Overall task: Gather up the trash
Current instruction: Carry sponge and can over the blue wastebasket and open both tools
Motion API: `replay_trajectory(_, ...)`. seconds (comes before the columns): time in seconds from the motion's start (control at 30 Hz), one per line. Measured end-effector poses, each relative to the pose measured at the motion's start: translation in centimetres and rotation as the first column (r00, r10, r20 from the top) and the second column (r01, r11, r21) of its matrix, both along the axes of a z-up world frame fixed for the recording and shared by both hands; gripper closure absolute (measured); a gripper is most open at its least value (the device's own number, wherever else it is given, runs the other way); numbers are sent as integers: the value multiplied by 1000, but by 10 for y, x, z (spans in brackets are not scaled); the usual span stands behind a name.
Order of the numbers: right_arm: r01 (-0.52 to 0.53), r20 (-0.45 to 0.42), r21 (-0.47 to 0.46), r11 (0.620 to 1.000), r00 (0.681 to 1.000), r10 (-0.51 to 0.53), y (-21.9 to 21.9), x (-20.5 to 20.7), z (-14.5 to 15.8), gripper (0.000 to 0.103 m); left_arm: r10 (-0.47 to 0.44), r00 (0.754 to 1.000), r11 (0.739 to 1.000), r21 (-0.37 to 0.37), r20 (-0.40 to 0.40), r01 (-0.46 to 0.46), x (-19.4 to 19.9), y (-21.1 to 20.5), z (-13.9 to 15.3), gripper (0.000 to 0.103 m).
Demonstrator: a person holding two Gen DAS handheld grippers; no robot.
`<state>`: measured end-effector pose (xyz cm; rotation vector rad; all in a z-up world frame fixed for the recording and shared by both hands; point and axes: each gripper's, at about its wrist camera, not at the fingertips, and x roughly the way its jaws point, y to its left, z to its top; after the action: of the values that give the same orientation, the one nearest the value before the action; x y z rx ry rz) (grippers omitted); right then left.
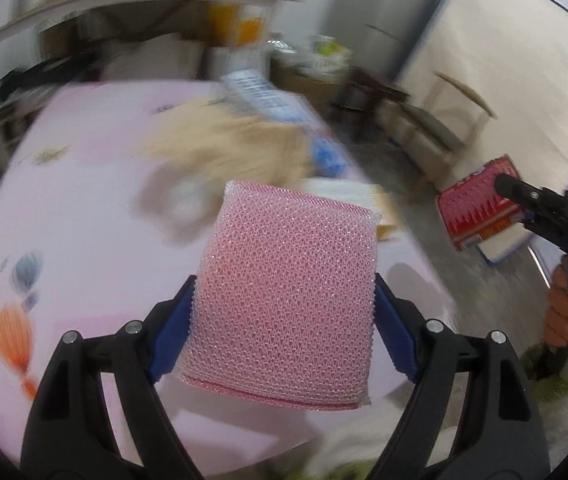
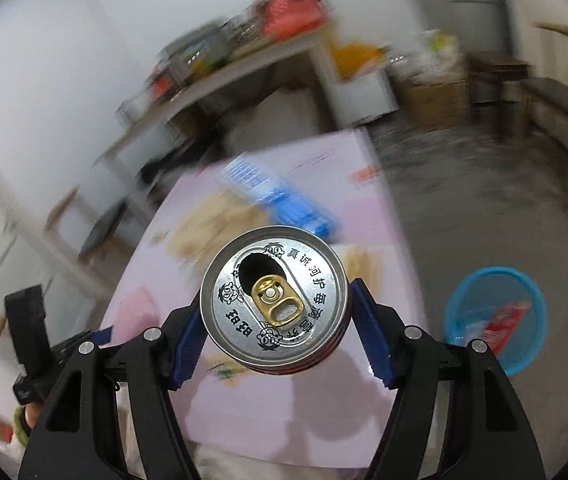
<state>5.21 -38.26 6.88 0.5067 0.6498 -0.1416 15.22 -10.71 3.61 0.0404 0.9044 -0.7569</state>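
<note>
Pink tablecloth (image 2: 324,208), grey floor (image 2: 464,208), blurred shelf (image 2: 219,80)

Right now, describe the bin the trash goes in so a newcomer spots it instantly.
Start at the pink table, then look to the grey floor off its right edge. There sits a round blue basket with mesh walls and red-and-white packaging already inside. Nothing else on the floor is round and bright blue.
</note>
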Motion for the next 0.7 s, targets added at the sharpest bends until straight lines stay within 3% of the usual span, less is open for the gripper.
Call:
replay_trajectory(0.1,159,1,40,986,987,-159,-55,-39,-7,37,-159,987,987,-17,-10,159,-6,-63,14,24)
replay_trajectory(0.3,351,-87,186,918,936,-341,-137,-89,-60,37,-372,920,928,-27,-126,372,-12,-189,6,23)
replay_trajectory(0.4,412,-154,244,878,910,-385,-168,-98,-96,37,-392,887,915,-9,-243,402,-4,-251,-18,23)
replay_trajectory(0.47,438,-192,277,855,897,-398,-186,-99,-120,37,-378,879,915,24,-289,402,3,-286,-36,23)
replay_trajectory(0.6,468,-240,324,822,881,-407,-215,-88,-153,37,-340,878,918,85,-337,388,17,-345,-66,20)
replay_trajectory(0.7,498,-270,324,804,864,-426,-240,-73,-168,37,-287,889,935,96,-356,341,35,-375,-80,15)
